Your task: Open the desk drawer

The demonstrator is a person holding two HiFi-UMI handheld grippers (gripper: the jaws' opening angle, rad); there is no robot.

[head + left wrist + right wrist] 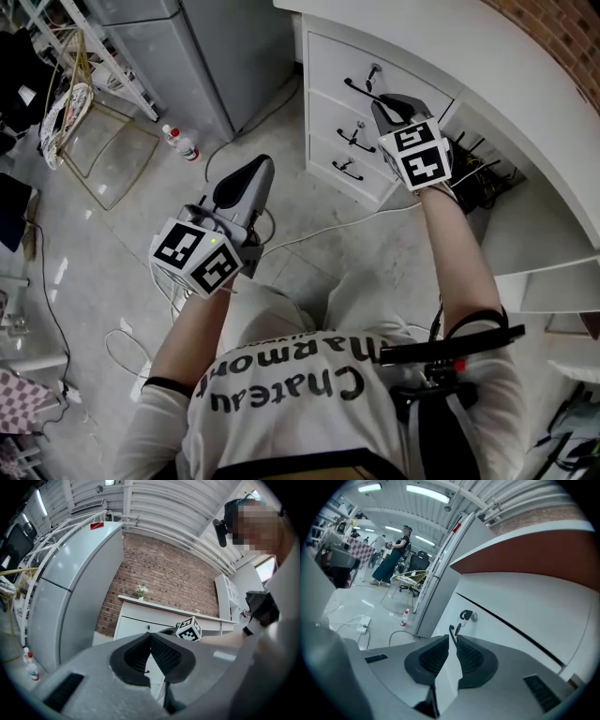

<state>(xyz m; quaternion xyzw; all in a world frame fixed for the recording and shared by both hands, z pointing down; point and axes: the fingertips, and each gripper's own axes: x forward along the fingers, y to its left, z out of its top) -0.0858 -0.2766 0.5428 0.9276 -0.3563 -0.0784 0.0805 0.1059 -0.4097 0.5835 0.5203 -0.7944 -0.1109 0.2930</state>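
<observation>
Right hand-held gripper (453,641) has jaws nearly together, seemingly pinching the top drawer's (487,627) black handle (451,630), while left hand-held gripper (151,637) hangs closed and empty.

A pale glossy tiled floor (103,262) bears a white drawered counter (328,103), a red-capped clear plastic bottle (181,142) and white cables (319,234).
</observation>
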